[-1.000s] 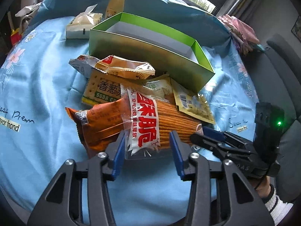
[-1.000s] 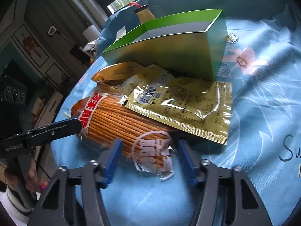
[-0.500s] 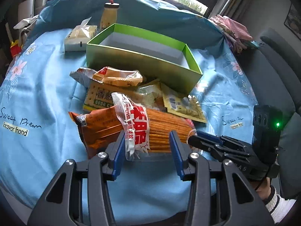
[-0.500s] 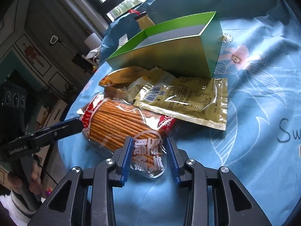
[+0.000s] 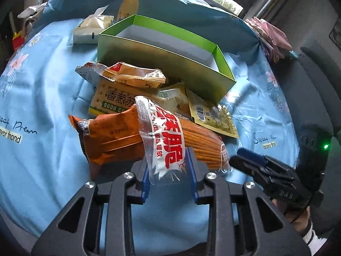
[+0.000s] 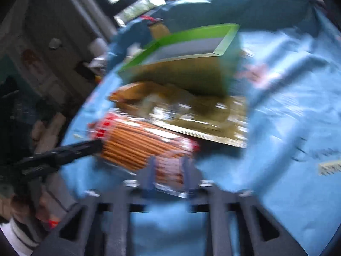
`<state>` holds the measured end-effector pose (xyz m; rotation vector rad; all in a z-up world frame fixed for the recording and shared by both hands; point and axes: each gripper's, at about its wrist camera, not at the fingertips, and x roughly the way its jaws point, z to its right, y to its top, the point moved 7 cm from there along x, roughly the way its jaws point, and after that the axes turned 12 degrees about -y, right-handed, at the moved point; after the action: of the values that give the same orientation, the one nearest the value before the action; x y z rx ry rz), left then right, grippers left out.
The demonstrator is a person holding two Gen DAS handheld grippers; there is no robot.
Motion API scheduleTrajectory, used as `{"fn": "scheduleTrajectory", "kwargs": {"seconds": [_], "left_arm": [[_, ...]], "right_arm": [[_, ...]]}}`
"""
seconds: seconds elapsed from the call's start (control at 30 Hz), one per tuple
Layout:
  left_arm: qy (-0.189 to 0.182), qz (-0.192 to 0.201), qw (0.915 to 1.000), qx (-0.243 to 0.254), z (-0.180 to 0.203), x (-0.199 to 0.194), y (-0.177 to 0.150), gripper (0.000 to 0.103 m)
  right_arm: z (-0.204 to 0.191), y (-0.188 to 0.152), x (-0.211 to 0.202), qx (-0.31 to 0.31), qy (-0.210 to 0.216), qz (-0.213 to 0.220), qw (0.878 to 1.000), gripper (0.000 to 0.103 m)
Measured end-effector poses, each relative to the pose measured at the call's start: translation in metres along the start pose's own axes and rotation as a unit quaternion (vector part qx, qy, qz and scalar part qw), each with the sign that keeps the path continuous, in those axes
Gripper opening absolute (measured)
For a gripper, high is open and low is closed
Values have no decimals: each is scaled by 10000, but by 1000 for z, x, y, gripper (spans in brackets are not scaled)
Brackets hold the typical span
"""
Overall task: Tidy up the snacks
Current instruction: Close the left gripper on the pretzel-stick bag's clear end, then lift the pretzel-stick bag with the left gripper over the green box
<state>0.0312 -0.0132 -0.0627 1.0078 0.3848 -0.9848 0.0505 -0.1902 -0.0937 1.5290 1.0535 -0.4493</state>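
On the blue floral counter cloth [image 5: 42, 98], left tongs [image 5: 169, 170] are closing, now pinching the biscuit-stick pack [image 5: 187, 140]; right tongs [image 6: 168, 168] are opening around its other end, ready for the green box [image 5: 170, 49].

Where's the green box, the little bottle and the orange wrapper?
green box [image 5: 162, 64], left wrist view, near outer wall
bottle [image 5: 127, 6], left wrist view, its body
orange wrapper [image 5: 110, 136], left wrist view, middle of the pack
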Motion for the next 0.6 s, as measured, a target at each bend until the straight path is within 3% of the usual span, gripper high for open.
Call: {"fn": "scheduleTrajectory", "kwargs": {"seconds": [0.2,0.33,0.5,0.6], "left_arm": [[56,-77,9999,66,3,1,3,31],[116,-205,9997,10,-2,8,1,31],[164,-286,9994,51,-8,14,1,30],[193,-289,9993,140,-8,15,3,30]], "right_arm": [[-10,-11,10,-710,-9,-208,9973,62],[-23,-3,22,-983,26,-115,9951,71],[-32,-2,28,-1256,73,-17,9920,71],[-27,3,30,-1154,217,-46,9931,56]]}}
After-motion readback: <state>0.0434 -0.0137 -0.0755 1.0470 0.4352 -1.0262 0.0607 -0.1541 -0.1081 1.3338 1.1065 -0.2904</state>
